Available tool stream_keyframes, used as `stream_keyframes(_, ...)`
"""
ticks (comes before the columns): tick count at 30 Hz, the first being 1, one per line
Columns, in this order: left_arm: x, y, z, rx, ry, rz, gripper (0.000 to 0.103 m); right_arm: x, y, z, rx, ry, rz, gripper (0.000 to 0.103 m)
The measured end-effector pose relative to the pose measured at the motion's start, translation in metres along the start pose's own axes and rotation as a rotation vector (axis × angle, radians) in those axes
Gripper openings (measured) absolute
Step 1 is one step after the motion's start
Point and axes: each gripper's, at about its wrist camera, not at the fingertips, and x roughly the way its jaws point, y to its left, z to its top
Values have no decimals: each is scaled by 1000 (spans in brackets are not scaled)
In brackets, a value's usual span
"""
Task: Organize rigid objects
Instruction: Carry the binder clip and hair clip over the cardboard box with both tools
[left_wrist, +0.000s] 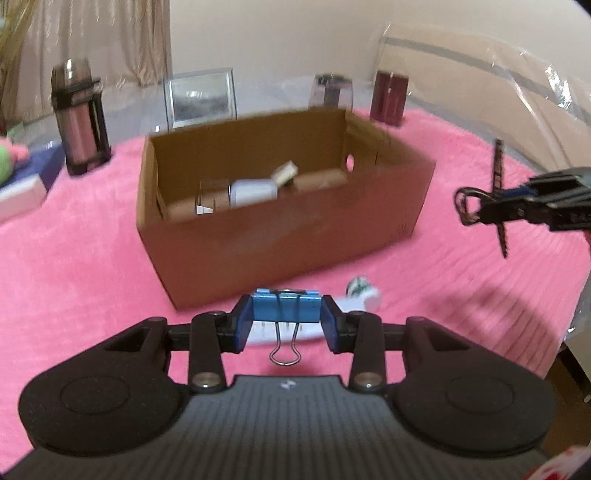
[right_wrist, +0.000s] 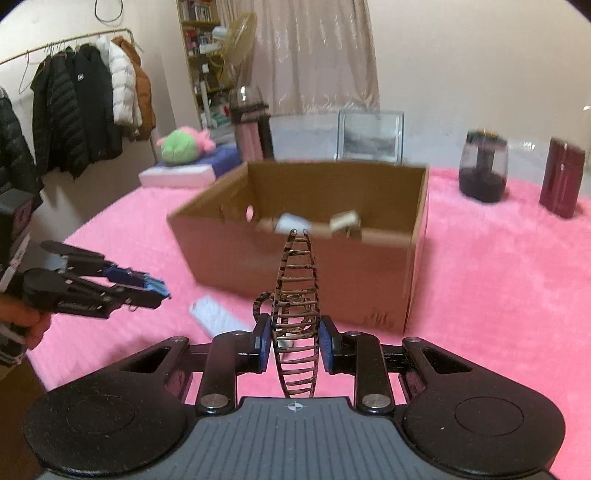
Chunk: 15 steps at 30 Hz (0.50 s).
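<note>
Both hands carry a thing, and the coming move turns on how each thing lies toward the open cardboard box (left_wrist: 284, 206), which stands on the pink surface (left_wrist: 74, 258) ahead of both. The left gripper (left_wrist: 286, 325) has its fingers (left_wrist: 243, 328) closed on a blue binder clip (left_wrist: 286, 308); the clip's body lies crosswise between the pads, its long side parallel to the near wall of the box, and one wire handle hangs down toward the camera. In the left wrist view the near corner of the box is just ahead of the clip, so this hand seems a little nearer to the box. The right gripper (right_wrist: 293, 343) holds a brown patterned hair clip (right_wrist: 297, 295) with narrow fingers; the long axis of the hair clip runs straight forward along the fingers, and its far tip points at the near wall of the box, at about the height of the rim in this view. For the hair clip to go inside, the hand probably must come forward above the rim, because the long piece could catch the wall. The box already contains some items, among them a white one (left_wrist: 255, 194), too blurred to name. A white object (right_wrist: 216, 317) lies on the surface between the two grippers, near the box.
</note>
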Motion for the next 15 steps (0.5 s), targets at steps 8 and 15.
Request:
stream_keyframes(8, -1, 14, 87, 39, -73, -40, 34, 38, -11, 83, -65, 0, -68, 23)
stream_keyframes(15, 61, 27, 140, 43, -40, -85, 34, 118, -33, 117, -125, 151, -130, 23)
